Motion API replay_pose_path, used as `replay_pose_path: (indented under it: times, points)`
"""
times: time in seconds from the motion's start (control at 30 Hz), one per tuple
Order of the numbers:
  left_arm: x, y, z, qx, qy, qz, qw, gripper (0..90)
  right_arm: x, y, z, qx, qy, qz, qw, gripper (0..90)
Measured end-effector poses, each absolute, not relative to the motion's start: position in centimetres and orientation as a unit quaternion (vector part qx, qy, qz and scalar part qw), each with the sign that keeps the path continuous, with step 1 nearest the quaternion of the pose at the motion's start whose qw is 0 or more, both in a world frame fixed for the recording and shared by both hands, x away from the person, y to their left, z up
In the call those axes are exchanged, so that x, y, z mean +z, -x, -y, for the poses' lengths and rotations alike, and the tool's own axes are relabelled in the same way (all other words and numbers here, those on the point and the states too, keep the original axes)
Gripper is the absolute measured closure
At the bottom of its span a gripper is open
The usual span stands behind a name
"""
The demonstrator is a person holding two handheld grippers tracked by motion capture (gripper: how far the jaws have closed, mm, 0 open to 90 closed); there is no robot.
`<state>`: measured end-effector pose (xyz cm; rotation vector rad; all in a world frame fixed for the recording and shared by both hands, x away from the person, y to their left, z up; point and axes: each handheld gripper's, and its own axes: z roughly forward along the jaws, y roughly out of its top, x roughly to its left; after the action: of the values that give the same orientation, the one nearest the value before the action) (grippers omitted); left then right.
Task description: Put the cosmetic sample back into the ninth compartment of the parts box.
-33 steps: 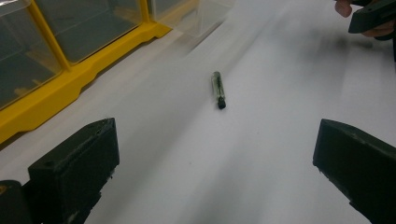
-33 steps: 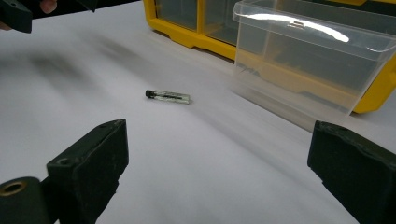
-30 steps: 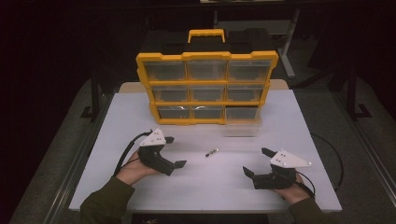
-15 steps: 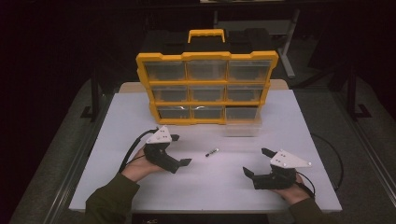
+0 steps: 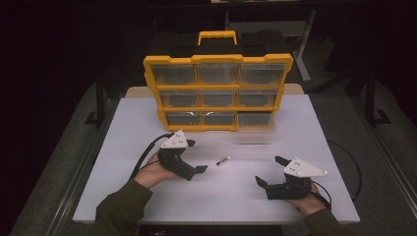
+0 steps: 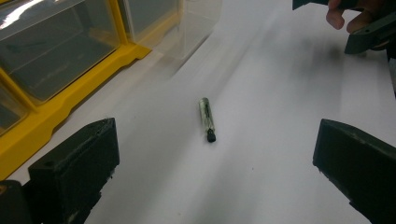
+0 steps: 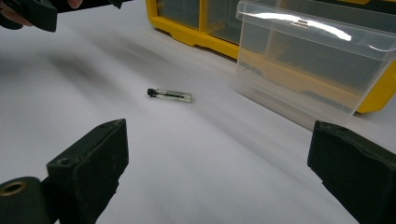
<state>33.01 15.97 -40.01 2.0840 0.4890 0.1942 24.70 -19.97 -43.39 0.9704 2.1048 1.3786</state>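
White table (image 5: pixel 147 123) is shared by a yellow drawer cabinet (image 5: pixel 218 93), a pulled-out clear drawer (image 5: pixel 254 136) and a small vial (image 5: pixel 223 160) lying flat between the left tool (image 5: pixel 196 173) and right tool (image 5: pixel 268 172), both held with jaws apart.

The left gripper (image 5: pixel 193 171) is held low over the table (image 5: pixel 221 196), near the front of the yellow drawer cabinet (image 5: pixel 218 93), its jaws spread wide. The right gripper (image 5: pixel 268 172) is held farther from the cabinet, its jaws likewise parted. Both forearms are extended forward, sleeves covering the wrists.
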Motion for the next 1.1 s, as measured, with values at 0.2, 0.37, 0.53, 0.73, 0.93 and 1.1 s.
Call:
replay_pose_path:
  times: [0.2, 0.37, 0.53, 0.73, 0.93, 1.1]
  points:
    - [-40.1, -33.5, -15.1, 0.074, -0.855, -0.196, 0.474, 0.0, -43.4, -24.7, 20.0, 0.499, -0.350, -0.762, 0.220, 4.4]
    - [-40.2, -33.9, -14.3, 0.072, -0.857, -0.193, 0.472, 0.0, -43.4, -24.8, 20.0, 0.500, -0.343, -0.762, 0.226, 4.4]
    - [-40.2, -34.3, -13.7, 0.072, -0.865, -0.181, 0.462, 0.0, -43.4, -24.8, 20.0, 0.501, -0.344, -0.763, 0.223, 4.4]
    - [-40.3, -34.8, -12.9, 0.070, -0.866, -0.181, 0.461, 0.0, -43.4, -24.7, 20.0, 0.501, -0.345, -0.763, 0.221, 4.4]
    - [-40.6, -35.3, -12.0, 0.065, -0.864, -0.183, 0.465, 0.0, -43.4, -24.7, 19.9, 0.500, -0.344, -0.763, 0.221, 4.5]
    - [-40.7, -35.5, -11.3, 0.061, -0.866, -0.182, 0.462, 0.0, -43.5, -24.7, 20.0, 0.501, -0.346, -0.763, 0.218, 4.4]
